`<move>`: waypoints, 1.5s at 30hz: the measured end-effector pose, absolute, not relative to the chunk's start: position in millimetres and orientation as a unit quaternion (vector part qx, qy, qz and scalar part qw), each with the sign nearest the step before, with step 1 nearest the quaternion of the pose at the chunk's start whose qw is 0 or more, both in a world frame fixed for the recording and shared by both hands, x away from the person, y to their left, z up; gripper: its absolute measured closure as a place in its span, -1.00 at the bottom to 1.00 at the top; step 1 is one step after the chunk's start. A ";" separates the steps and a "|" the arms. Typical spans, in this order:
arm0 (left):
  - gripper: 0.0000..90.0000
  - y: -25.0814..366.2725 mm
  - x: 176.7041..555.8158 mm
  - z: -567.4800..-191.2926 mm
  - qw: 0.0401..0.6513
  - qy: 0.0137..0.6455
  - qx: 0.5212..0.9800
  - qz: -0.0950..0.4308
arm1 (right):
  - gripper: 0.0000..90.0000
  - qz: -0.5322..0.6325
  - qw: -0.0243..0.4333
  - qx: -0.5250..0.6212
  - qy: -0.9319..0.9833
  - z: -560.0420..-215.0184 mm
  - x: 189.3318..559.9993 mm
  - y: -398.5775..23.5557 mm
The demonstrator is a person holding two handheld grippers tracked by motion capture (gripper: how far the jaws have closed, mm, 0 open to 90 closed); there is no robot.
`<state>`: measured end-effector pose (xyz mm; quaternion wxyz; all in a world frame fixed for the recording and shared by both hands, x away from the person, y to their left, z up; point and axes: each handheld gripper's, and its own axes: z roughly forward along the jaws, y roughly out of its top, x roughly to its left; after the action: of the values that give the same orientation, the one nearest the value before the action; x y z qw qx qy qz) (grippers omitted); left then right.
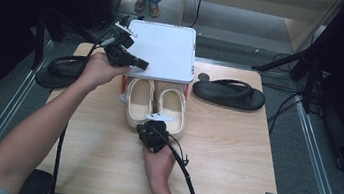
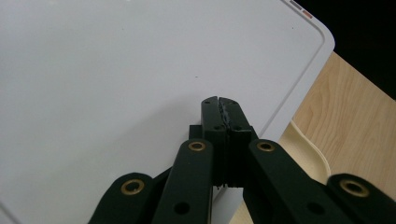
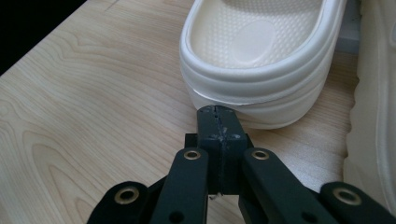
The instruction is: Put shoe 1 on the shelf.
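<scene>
Right gripper (image 3: pixel 217 111) with jaws pressed together, tips touching the heel wall of a cream slipper (image 3: pixel 261 51); second cream slipper (image 3: pixel 373 107) just beside, along the right edge; both resting on the light wooden table (image 3: pixel 79 102).

The tabletop (image 1: pixel 233 150) is pale wood with visible grain, matt. On it, the cream slippers (image 3: pixel 261 60) look like soft moulded foam (footbed finely dimpled). Above them, the white shelf (image 2: pixel 116 70) is smooth plastic.

Cream slippers (image 1: pixel 156 106), white shelf (image 1: pixel 166 51), black sandal (image 1: pixel 229 93)
</scene>
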<state>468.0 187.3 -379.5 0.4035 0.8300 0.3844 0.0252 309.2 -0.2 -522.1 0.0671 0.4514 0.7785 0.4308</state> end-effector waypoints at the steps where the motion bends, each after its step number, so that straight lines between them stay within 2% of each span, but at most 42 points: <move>1: 1.00 187.2 467.9 -379.4 0.403 0.383 0.831 0.026 | 1.00 0.432 0.070 0.450 0.779 -521.8 309.3 0.2; 27: 1.00 185.4 466.0 -378.8 0.400 0.391 0.829 0.030 | 1.00 0.414 0.068 0.453 0.786 -520.2 331.3 15.4; 45: 1.00 185.2 465.3 -378.7 0.398 0.389 0.830 0.036 | 1.00 0.411 0.103 0.464 0.778 -520.3 360.0 30.3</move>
<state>465.3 185.2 -378.7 0.3983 0.8299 0.3889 0.0363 360.0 30.3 -520.3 0.1031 0.4637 0.7782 0.4107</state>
